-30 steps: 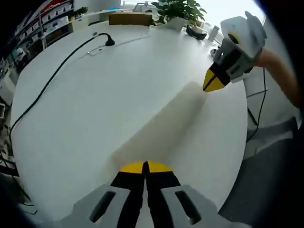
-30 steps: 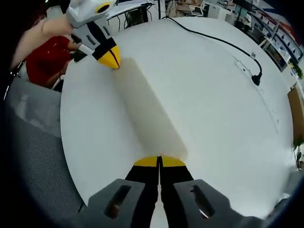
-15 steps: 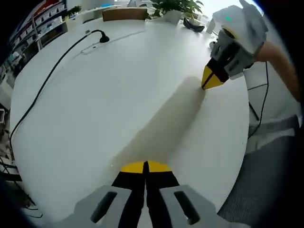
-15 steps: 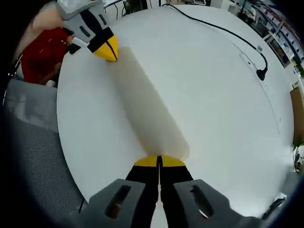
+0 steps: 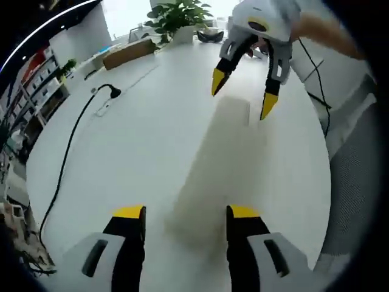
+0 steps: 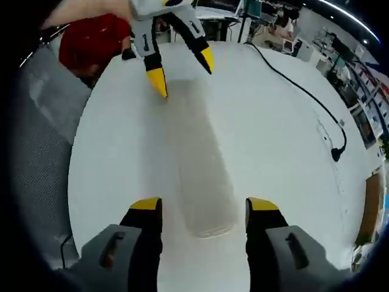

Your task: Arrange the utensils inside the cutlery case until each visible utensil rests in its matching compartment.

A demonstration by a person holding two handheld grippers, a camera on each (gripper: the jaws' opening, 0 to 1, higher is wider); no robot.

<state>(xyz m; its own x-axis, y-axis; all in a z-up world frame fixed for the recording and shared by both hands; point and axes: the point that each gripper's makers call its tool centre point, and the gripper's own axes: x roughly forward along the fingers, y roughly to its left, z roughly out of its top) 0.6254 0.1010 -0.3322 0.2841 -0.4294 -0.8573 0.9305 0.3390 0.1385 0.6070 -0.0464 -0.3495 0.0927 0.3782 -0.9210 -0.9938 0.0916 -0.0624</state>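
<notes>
The long, pale cutlery case (image 6: 200, 176) lies flat on the round white table (image 6: 285, 164), its ends pointing at the two grippers. The left gripper (image 5: 185, 213) has its jaws spread wide to either side of one end, and the right gripper (image 6: 205, 205) is splayed at the other; neither grips it. A black cable (image 5: 70, 152) trails across the tabletop, well apart.

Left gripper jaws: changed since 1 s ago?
Yes. The left gripper has opened: its jaws, shut at the near end of the case, now stand apart on either side of it.
</notes>
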